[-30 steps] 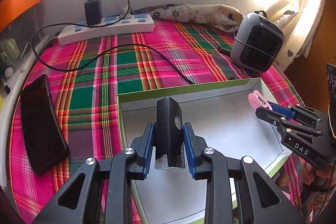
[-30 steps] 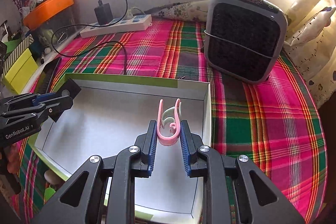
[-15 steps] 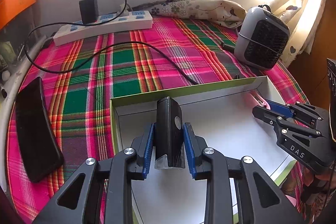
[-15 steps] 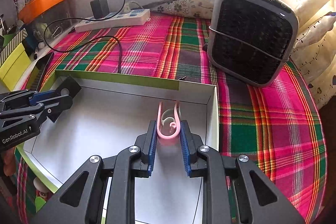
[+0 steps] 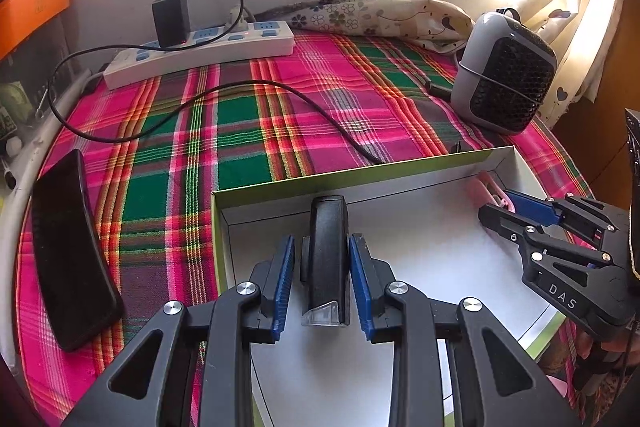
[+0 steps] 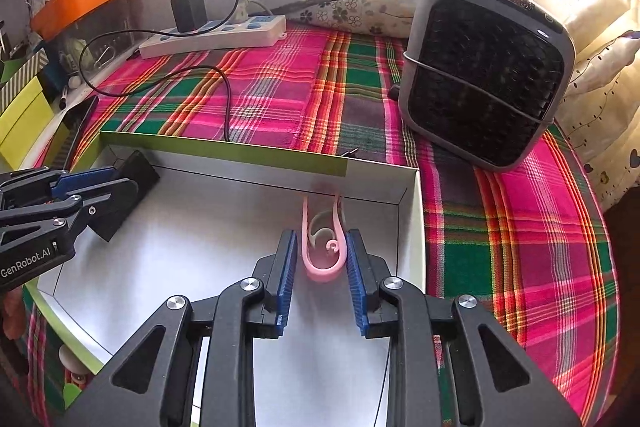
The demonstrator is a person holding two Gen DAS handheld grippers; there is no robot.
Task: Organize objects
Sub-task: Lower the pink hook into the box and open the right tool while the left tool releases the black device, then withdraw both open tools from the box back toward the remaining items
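Both grippers over the white box; black device between the left pads, pink clip between the right pads.

Readable writing: "DAS" on the right gripper (image 5: 500, 205) body in the left view, "GenRobot.AI" on the left gripper (image 6: 120, 179) body in the right view. Left pads stand slightly apart from the upright black device (image 5: 328, 247), a gap showing on each side; it rests on the floor of the box (image 5: 440, 167) near the back-left corner. Right jaws are opening; the pink clip (image 6: 324, 247) lies between them, right pad touching, left pad just clear, close to the back-right corner. Box floor between the two items is bare. Outside, on the plaid cloth (image 5: 280, 75): power strip (image 5: 200, 47) at the rear wall, phone (image 5: 68, 247) at the left edge, small fan heater (image 6: 484, 75) just beside the box's right rear.
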